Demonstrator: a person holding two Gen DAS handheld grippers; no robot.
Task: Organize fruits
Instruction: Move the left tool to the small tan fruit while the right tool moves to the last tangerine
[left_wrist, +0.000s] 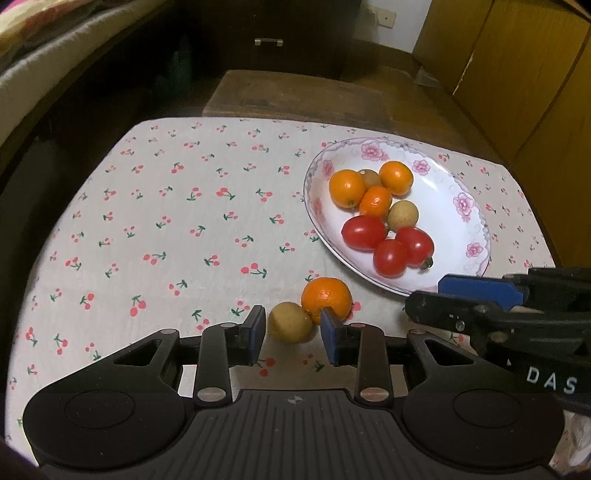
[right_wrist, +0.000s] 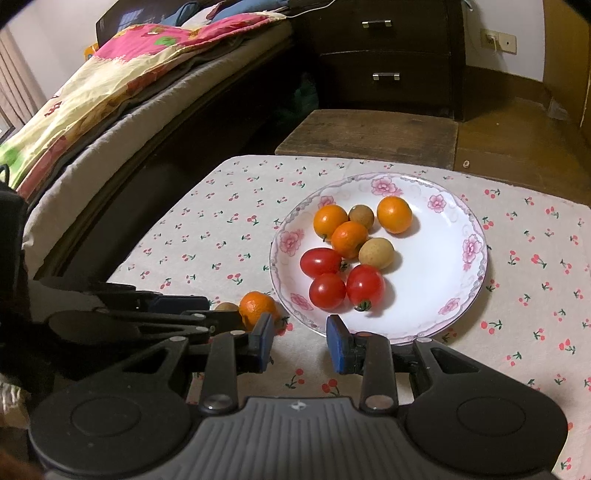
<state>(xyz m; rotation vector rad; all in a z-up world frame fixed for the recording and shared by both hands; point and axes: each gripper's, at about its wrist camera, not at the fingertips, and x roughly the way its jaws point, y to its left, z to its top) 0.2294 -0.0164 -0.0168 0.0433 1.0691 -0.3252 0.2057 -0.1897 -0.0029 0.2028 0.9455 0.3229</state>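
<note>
Through the left wrist camera, my left gripper (left_wrist: 293, 334) has its jaws apart around the tan fruit (left_wrist: 290, 322) on the cherry-print cloth (left_wrist: 147, 221); neither pad presses it, so it is released, not grasped. The loose orange (left_wrist: 326, 298) touches that fruit just behind the right-hand pad. If I clench here, I think the pad could nudge the orange and roll it away. On the plate (left_wrist: 458, 206) I count three oranges, three tomatoes and two tan fruits.

Through the right wrist camera, my right gripper (right_wrist: 300, 341) hovers empty, jaws apart, at the plate's near rim. Advancing it could bump the plate. Same count here: three, three, two, plus two loose fruits.
</note>
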